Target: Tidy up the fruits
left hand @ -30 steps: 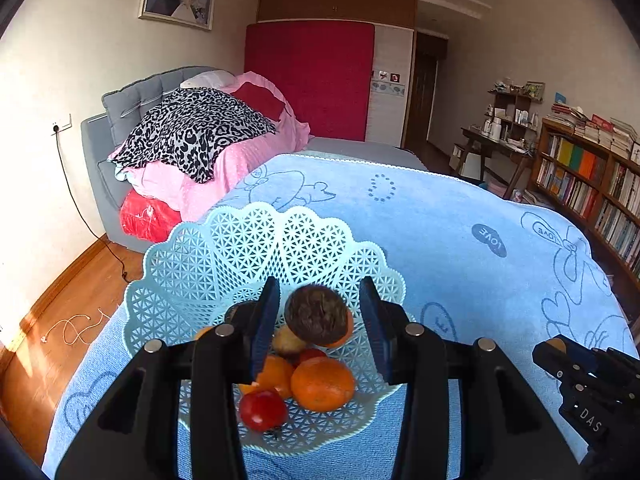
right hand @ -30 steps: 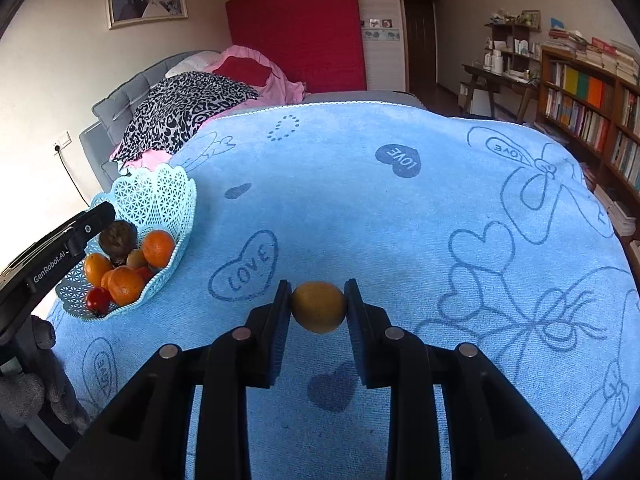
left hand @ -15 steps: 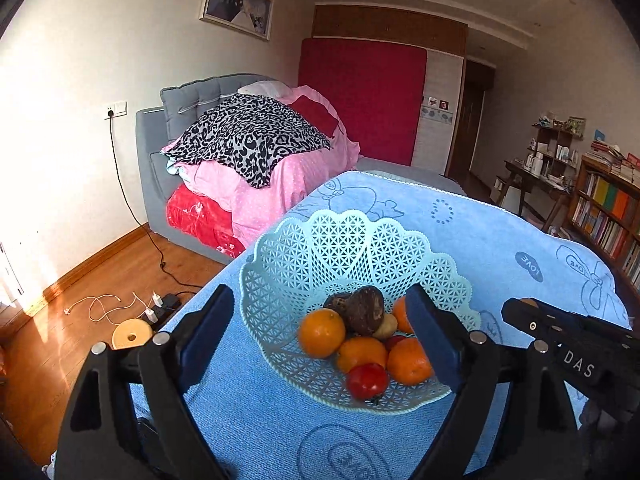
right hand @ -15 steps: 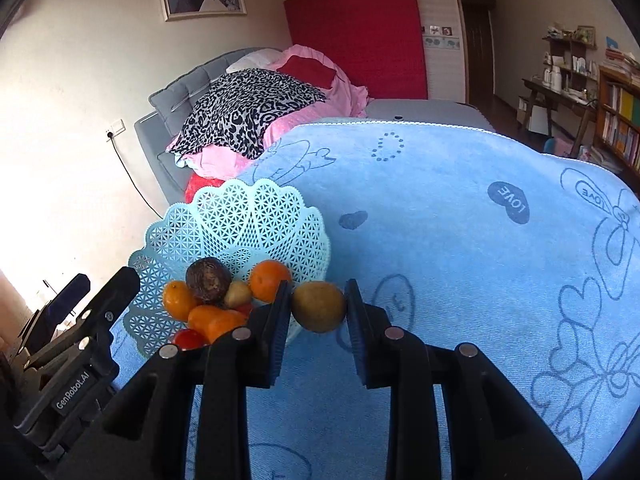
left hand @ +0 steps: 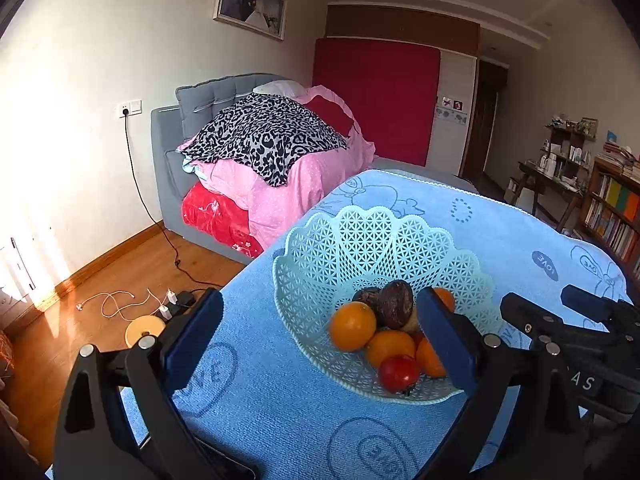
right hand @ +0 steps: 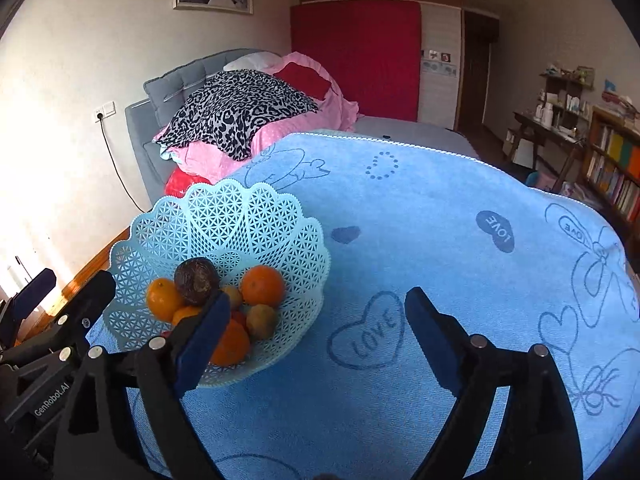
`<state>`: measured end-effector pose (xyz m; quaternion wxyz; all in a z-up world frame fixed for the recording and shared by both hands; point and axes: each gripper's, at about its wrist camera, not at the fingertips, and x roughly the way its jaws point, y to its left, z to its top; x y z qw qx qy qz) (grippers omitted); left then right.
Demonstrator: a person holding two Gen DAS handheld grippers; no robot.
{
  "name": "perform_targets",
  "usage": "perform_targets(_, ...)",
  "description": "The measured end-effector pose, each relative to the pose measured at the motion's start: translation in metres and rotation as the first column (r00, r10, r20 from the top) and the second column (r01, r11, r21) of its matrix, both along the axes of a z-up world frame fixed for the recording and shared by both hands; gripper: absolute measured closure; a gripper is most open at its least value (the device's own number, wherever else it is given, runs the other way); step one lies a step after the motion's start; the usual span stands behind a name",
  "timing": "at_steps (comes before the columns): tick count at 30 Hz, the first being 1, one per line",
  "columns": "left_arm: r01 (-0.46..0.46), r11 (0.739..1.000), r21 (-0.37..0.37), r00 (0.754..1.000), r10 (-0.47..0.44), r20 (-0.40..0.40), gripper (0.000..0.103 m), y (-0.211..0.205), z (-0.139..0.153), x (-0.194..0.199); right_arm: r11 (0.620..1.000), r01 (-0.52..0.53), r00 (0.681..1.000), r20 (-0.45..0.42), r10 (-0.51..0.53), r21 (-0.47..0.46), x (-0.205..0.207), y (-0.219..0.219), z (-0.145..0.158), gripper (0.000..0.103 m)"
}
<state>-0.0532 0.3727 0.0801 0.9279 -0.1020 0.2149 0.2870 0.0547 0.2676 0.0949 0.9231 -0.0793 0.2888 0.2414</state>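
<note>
Left gripper (left hand: 318, 332) jaws spread wide, nothing between the blue pads; it hangs over the near-left part of the blue towel (left hand: 280, 400), just in front of the basket. Right gripper (right hand: 318, 328) jaws likewise wide apart and empty, its left finger (right hand: 202, 336) overlapping the basket's near rim in view, its right finger over a "LOVE" heart print (right hand: 368, 332). The pale blue lattice basket (right hand: 256, 216) sits on the towel near its left edge, upright, scalloped wall rising at the back. Fruit is heaped in the basket's front half: a red tomato (left hand: 399, 373) nearest in the left wrist view, several oranges (left hand: 353, 325) around it, a yellow-green fruit (right hand: 262, 321) resting beside an orange (right hand: 263, 285), and a dark brown wrinkled fruit (right hand: 197, 281) on top of the pile. No fruit is visible on the towel outside the basket. Beyond the towel: pink bedding with a leopard-print cover (left hand: 264, 136), grey headboard (left hand: 216, 94), red wardrobe panel (left hand: 380, 96). Bookshelf (left hand: 616, 216) at far right. Cables on the wood floor (left hand: 132, 300) to the left.
</note>
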Motion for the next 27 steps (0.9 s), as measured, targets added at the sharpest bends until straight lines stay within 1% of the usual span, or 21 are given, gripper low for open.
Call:
perform_targets(1,0.003,1.0,0.005,1.0,-0.003,-0.001,0.005,-0.001,0.0,0.0,1.0,0.012,1.0,0.029,-0.012,-0.017,-0.003,-0.001,0.002,0.01)
perform_targets(3,0.001,1.0,0.025,1.0,-0.001,-0.005,0.005,-0.004,-0.001,0.002,0.998,0.035,0.996,0.083,-0.031,-0.047,-0.008,-0.003,0.004,0.007)
perform_targets(6,-0.005,0.999,0.052,1.0,0.005,-0.007,0.005,-0.007,-0.001,-0.002,0.996,0.053,0.993,0.111,-0.044,-0.073,-0.013,-0.005,0.007,0.005)
perform_targets(13,-0.023,0.994,0.108,0.999,0.026,-0.024,0.004,-0.009,0.0,-0.013,0.988,0.059,0.995,0.086,-0.047,-0.139,-0.02,-0.005,0.001,0.005)
perform_targets(16,-0.029,0.991,0.132,0.999,0.034,-0.035,0.004,-0.01,-0.001,-0.018,0.987,0.046,0.996,0.077,-0.034,-0.151,-0.024,-0.004,-0.002,0.005)
perform_targets(20,-0.029,0.99,0.141,0.998,0.036,-0.051,0.004,-0.01,-0.002,-0.023,0.981,0.047,0.996,0.085,-0.031,-0.19,-0.029,0.002,-0.007,0.005)
perform_targets(27,-0.033,0.989,0.142,0.997,0.043,-0.063,0.004,-0.01,-0.004,-0.03,0.975,0.002,0.997,0.077,0.015,-0.222,-0.042,0.011,-0.013,0.005)
